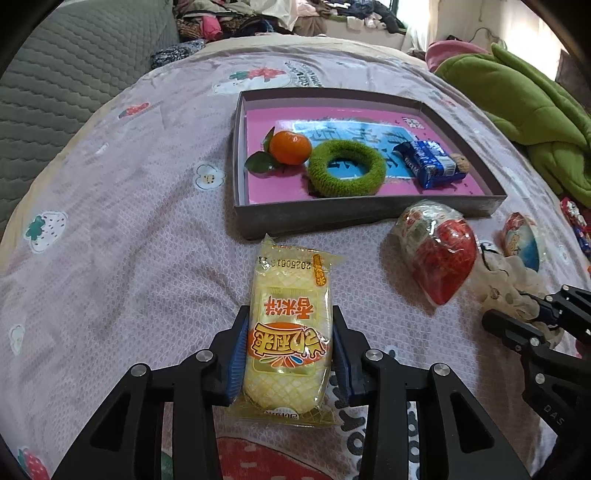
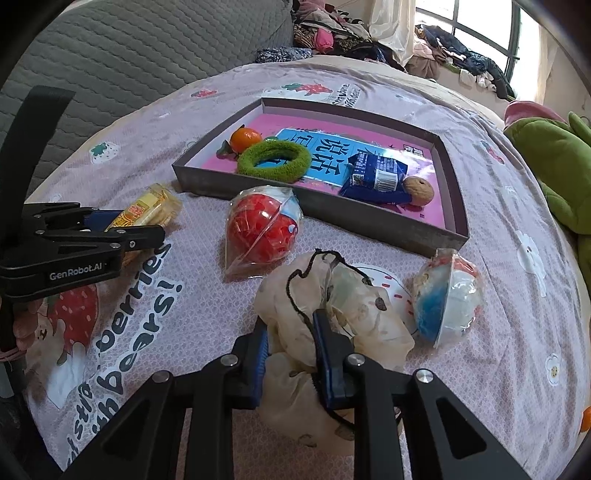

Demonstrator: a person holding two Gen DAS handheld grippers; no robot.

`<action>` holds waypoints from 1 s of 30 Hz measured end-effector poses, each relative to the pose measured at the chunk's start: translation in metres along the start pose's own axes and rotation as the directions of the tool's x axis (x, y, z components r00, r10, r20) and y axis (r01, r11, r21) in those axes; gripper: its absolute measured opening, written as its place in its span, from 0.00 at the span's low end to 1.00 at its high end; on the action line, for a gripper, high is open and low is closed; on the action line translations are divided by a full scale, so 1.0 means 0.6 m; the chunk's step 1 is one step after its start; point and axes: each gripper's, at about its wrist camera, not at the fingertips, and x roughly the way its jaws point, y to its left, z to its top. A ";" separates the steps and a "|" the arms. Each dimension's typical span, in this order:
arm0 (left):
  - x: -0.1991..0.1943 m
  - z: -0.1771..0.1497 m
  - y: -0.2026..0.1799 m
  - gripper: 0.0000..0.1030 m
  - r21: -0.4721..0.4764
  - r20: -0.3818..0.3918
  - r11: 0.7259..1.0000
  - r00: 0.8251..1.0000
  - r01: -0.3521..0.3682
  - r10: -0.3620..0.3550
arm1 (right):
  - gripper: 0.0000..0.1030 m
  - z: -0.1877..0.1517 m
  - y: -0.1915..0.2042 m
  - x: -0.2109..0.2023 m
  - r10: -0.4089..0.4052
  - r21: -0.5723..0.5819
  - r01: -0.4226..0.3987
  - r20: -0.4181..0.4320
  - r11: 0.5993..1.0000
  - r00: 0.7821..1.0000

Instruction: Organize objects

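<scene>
A yellow snack packet (image 1: 288,295) lies on the pink printed sheet in front of a shallow grey box (image 1: 332,218). My left gripper (image 1: 290,317) is shut on it, blue pads pressing both long sides. The box holds a tangerine (image 1: 290,147), a green fuzzy ring (image 1: 347,168), a blue packet (image 1: 428,162) and a walnut (image 2: 419,190). My right gripper (image 2: 291,321) is shut on a cream fabric pouch (image 2: 354,306) with a black cord. A bagged red ball (image 2: 258,229) and a bagged blue-and-white ball (image 2: 447,306) lie near the box's front wall.
A green plush blanket (image 1: 517,103) is heaped at the right edge of the bed. A grey quilted cushion (image 1: 55,92) rises at the left. Piled clothes (image 2: 332,33) lie at the back below a window. The sheet (image 1: 110,221) left of the box is bare.
</scene>
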 end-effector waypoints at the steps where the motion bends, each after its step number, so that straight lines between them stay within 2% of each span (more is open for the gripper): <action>1: -0.003 0.000 -0.001 0.39 -0.001 0.004 1.000 1.000 0.004 -0.004 | 0.22 0.000 -0.001 -0.001 0.002 0.003 -0.002 0.002 1.000 1.000; 5: -0.018 -0.006 -0.007 0.39 0.004 0.012 0.999 0.999 0.043 -0.043 | 0.22 0.003 -0.002 -0.007 0.013 0.012 -0.013 0.011 1.000 1.000; 15: -0.053 -0.013 -0.024 0.39 0.047 0.064 0.998 0.997 0.039 -0.042 | 0.22 0.008 0.001 -0.029 0.035 0.016 -0.035 0.044 0.999 0.998; 30: -0.074 -0.013 -0.025 0.39 0.047 0.099 0.998 0.994 0.046 -0.051 | 0.22 0.015 0.006 -0.055 0.064 0.027 -0.067 0.082 0.997 0.995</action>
